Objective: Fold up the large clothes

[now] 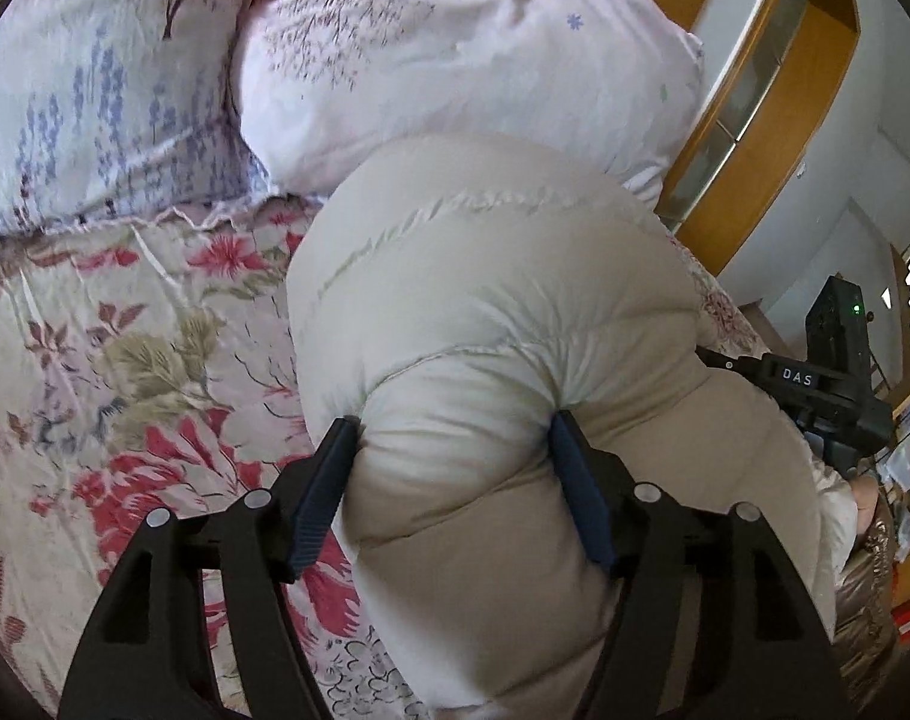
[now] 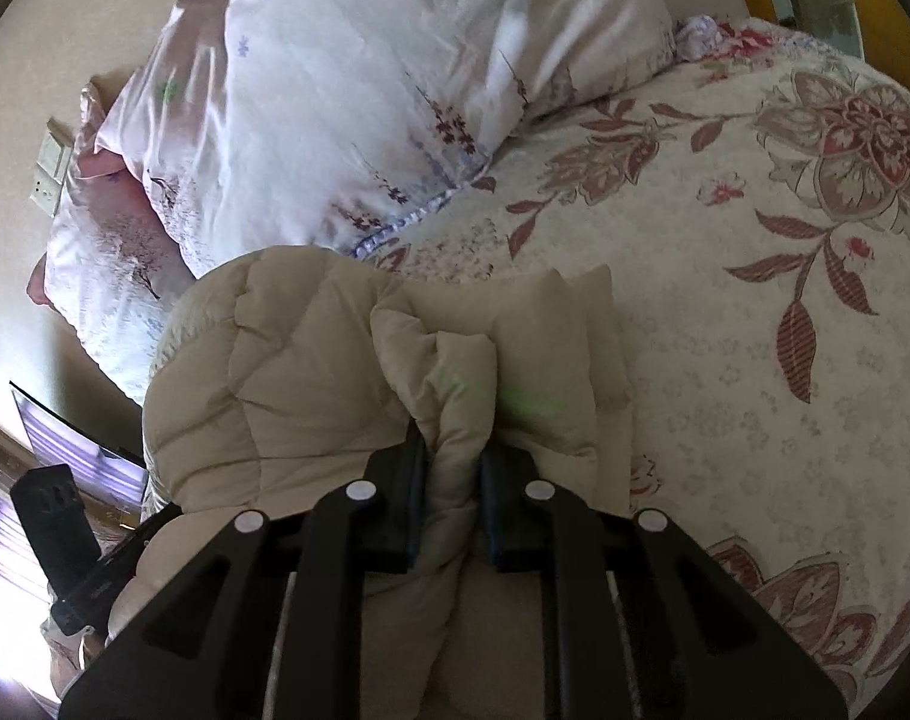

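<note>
You've got a beige quilted puffer jacket (image 1: 496,300), matt soft cloth. Bedspread (image 2: 754,360) is textured floral cloth, duvet (image 2: 359,90) satiny. Cabinet (image 1: 772,120): glossy wood. Your gripper fingers (image 1: 329,492): matt black plastic.

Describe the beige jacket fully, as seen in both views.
The jacket is beige, puffy and quilted with stitched seams, bunched into a thick mound on the floral bedspread near the pillows. The left gripper clamps a fat fold; the right gripper pinches a thinner one.

bed: floral bedspread (image 2: 754,360) | pale duvet (image 1: 455,60) | wooden cabinet (image 1: 772,138)
</note>
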The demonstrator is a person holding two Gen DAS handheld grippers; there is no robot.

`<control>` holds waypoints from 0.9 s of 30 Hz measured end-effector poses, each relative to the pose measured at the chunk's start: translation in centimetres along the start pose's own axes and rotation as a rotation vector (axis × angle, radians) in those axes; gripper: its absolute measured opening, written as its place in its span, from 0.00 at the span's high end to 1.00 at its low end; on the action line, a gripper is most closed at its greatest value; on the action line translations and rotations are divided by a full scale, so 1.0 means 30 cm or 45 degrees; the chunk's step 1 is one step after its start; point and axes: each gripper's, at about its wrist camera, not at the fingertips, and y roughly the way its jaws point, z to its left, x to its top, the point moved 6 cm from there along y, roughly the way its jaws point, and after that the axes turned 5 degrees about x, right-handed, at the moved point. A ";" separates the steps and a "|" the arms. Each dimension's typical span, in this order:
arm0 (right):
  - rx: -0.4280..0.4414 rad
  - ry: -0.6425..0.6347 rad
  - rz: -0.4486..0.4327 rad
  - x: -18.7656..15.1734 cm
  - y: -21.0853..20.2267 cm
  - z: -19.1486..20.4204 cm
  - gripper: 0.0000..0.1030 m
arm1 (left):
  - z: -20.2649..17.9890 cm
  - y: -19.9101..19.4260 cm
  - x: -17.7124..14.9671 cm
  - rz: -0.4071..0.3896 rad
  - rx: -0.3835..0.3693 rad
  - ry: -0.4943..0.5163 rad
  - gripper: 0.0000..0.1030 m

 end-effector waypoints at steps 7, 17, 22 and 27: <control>0.007 0.015 0.008 -0.002 0.003 -0.007 0.82 | 0.001 0.029 -0.008 0.006 0.028 0.011 0.30; 0.131 -0.041 0.015 -0.146 -0.261 0.079 0.37 | -0.012 0.016 0.004 0.024 0.051 0.046 0.30; 0.099 -0.114 0.083 -0.250 -0.218 0.119 0.80 | -0.006 0.002 0.006 0.009 0.042 0.024 0.29; 0.070 -0.069 0.070 -0.272 -0.202 0.081 0.81 | -0.034 -0.123 0.008 -0.071 -0.028 0.027 0.33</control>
